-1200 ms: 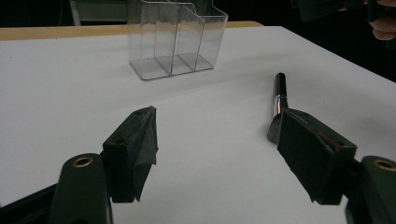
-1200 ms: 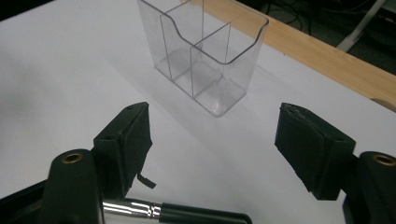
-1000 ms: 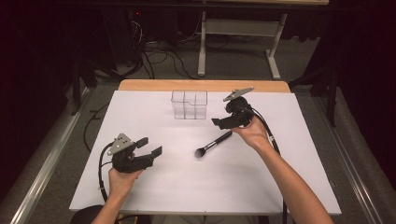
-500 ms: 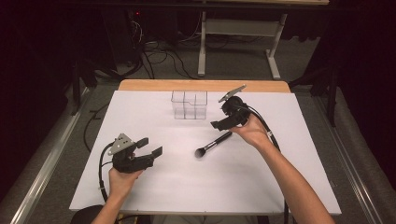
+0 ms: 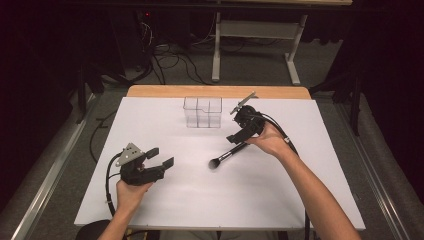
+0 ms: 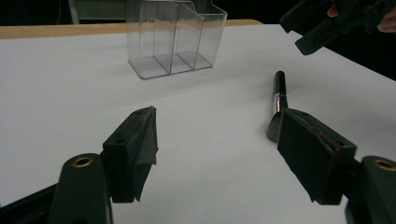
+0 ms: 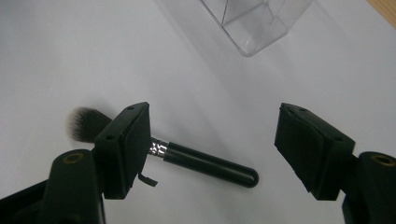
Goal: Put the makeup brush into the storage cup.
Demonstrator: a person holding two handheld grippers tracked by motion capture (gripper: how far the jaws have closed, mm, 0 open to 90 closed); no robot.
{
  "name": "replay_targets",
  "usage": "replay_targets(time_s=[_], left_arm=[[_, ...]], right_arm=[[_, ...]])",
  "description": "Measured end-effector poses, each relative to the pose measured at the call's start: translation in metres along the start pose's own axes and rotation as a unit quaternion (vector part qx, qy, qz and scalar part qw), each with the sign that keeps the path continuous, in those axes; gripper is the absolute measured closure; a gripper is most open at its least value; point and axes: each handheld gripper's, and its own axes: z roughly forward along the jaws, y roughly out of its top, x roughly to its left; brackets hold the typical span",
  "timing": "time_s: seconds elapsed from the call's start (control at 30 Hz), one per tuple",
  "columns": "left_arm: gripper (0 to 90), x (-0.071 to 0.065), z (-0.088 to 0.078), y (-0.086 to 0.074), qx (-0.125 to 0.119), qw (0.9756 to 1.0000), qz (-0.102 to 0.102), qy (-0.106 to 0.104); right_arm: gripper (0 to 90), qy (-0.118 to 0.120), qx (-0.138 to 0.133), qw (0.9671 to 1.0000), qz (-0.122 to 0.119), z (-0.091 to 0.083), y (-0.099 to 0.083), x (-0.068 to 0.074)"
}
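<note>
Right gripper (image 5: 239,136) released, jaws wide, above makeup brush (image 5: 229,155) lying flat mid-counter (image 5: 280,200), near clear organizer (image 5: 202,112); left gripper (image 5: 159,158) released, well apart; risk: round handle rolls aside if jaws close off-centre.

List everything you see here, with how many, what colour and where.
Makeup brush: one, black handle with dark bristles, lying flat at mid-table.
Clear organiser: one, transparent, with compartments, standing at the far middle of the sheet.
White sheet: one, covering the table.
Table: one, wooden edge at the far side.
Left hand-held gripper: one, black, open, near left.
Right hand-held gripper: one, black, open, above the brush handle.
</note>
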Motion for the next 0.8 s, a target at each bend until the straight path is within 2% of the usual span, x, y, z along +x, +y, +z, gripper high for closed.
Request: replay_targets(time_s=[0.3, 0.8], left_arm=[[29.1, 0.000, 0.000, 0.000, -0.001, 1.0000, -0.001, 0.000], [29.2, 0.000, 0.000, 0.000, 0.002, 1.0000, -0.003, -0.002]], right_arm=[[29.6, 0.002, 0.002, 1.0000, -0.004, 0.003, 0.000, -0.001], [30.1, 0.009, 0.033, 0.9989, -0.032, 0.014, -0.001, 0.001]])
